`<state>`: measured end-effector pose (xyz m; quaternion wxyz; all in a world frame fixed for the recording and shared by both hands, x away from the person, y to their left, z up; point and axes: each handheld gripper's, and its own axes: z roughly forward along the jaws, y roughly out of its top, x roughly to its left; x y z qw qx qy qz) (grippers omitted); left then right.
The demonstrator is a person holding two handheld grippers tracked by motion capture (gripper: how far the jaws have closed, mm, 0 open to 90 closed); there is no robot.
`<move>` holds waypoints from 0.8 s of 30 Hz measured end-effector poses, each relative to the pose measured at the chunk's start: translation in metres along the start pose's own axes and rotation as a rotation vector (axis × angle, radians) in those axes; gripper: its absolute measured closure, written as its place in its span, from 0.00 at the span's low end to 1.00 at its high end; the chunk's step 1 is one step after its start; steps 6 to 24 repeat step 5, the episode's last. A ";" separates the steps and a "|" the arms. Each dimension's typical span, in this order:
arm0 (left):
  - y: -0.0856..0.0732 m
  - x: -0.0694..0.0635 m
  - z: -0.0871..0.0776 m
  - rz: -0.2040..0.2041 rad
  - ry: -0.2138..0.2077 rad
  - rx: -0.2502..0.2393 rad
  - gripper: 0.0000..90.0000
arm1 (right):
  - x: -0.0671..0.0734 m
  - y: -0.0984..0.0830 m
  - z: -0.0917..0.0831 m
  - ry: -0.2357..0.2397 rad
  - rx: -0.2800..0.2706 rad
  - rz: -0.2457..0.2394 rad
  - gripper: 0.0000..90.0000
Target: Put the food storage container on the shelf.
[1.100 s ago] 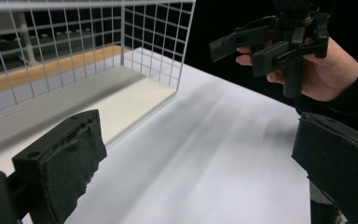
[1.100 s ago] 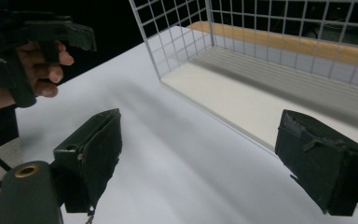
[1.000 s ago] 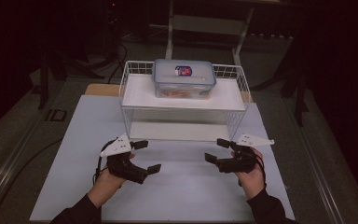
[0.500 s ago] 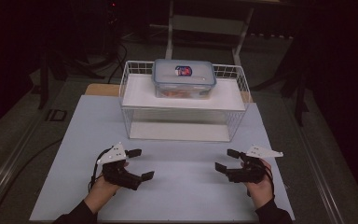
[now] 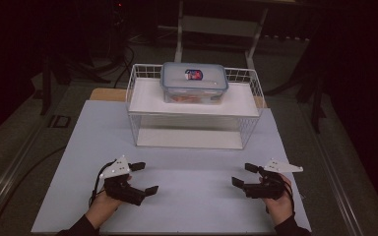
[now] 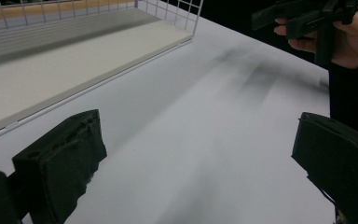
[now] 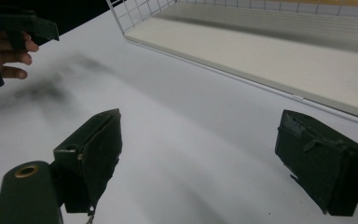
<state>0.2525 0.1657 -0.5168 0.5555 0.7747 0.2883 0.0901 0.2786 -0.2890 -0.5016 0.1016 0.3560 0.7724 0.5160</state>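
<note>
A white wire rack [image 5: 254,88] stands at the back of the pale table mat [image 5: 192,206]. On its upper shelf sits a clear plastic box [image 5: 194,81] with a lid and a label. My left gripper [image 5: 146,177] hovers open over the mat near the front left, nothing between its jaws. My right gripper [image 5: 242,174] is open and empty at the front right. In the left gripper view my left gripper [image 6: 198,154] faces bare mat, with the rack's lower shelf [image 6: 74,51] beyond. In the right gripper view my right gripper [image 7: 205,154] faces the rack's lower shelf [image 7: 284,51].
A wooden board [image 5: 108,94] pokes out behind the mat at the rack's left. The floor around the table is dark, with stands and cables. Open mat lies between the two grippers and the rack front. The other hand's gripper [image 6: 303,18] shows across the mat.
Both grippers have drawn back from the rack front toward the table's near edge and moved a little farther apart. Both stayed open. The box has not moved.
</note>
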 end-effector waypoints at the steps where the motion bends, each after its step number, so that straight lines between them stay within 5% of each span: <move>1: 0.000 0.000 0.001 0.004 0.001 0.004 0.02 | 0.000 0.000 0.001 0.002 0.001 0.000 0.16; 24: -0.002 0.001 0.002 -0.007 -0.007 0.007 0.02 | -0.001 -0.001 0.002 0.003 0.006 -0.001 0.16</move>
